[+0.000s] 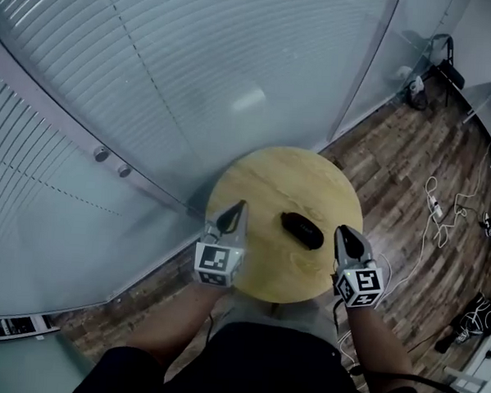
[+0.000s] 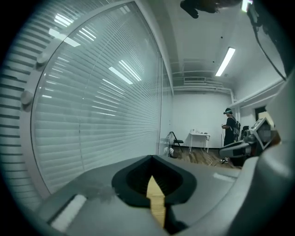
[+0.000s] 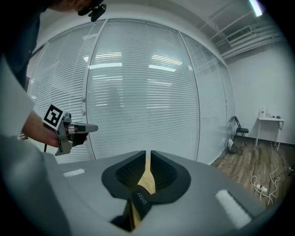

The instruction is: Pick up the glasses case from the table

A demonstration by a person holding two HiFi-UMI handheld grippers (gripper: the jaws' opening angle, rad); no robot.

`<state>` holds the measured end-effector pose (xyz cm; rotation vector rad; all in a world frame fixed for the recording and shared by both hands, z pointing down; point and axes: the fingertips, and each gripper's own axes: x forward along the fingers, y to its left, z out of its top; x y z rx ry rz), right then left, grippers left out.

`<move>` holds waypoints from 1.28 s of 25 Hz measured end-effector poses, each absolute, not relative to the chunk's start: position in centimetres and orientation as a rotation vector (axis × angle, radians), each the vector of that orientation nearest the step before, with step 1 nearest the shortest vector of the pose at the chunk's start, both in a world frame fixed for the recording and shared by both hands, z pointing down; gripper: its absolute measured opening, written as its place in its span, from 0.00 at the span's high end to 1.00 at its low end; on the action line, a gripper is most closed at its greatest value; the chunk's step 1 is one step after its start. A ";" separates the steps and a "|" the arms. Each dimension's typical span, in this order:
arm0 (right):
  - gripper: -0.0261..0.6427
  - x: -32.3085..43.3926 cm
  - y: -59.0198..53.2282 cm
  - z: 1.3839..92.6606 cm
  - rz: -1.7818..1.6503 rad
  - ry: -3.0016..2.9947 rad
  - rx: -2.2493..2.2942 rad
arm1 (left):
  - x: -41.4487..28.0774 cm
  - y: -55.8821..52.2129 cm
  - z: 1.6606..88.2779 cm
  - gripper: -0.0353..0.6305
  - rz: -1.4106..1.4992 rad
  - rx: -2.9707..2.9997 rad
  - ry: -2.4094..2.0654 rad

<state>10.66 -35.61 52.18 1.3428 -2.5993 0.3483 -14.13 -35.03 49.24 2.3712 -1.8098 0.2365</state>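
Note:
A black oval glasses case (image 1: 301, 229) lies right of centre on a round wooden table (image 1: 271, 181). My left gripper (image 1: 242, 205) hovers over the table's near left part, a short way left of the case, with its fingers together. The right gripper (image 1: 343, 230) is at the table's near right edge, just right of the case and apart from it. In the left gripper view the jaws (image 2: 152, 159) meet, with a sliver of wood below. In the right gripper view the jaws (image 3: 147, 154) leave only a thin slit over wood. A black printed strip (image 3: 140, 199) sits low in that slit.
A curved glass wall with blinds (image 1: 153, 80) runs close behind and left of the table. White cables and a power strip (image 1: 436, 211) lie on the wooden floor to the right. Far off stand a person (image 2: 228, 129), a white table (image 2: 200, 135) and a folding chair (image 2: 175, 139).

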 end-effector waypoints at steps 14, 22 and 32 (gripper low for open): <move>0.78 7.7 -39.6 61.0 0.472 -2.586 0.980 | -12.8 -39.1 55.6 0.94 0.372 2.236 -1.828; 0.63 5.8 -39.2 66.6 0.498 -2.527 0.752 | -11.8 -39.3 59.0 0.94 0.425 2.170 -1.814; 0.46 4.4 -39.5 71.9 0.467 -2.479 0.614 | -12.3 -39.3 64.2 0.94 0.455 2.092 -1.791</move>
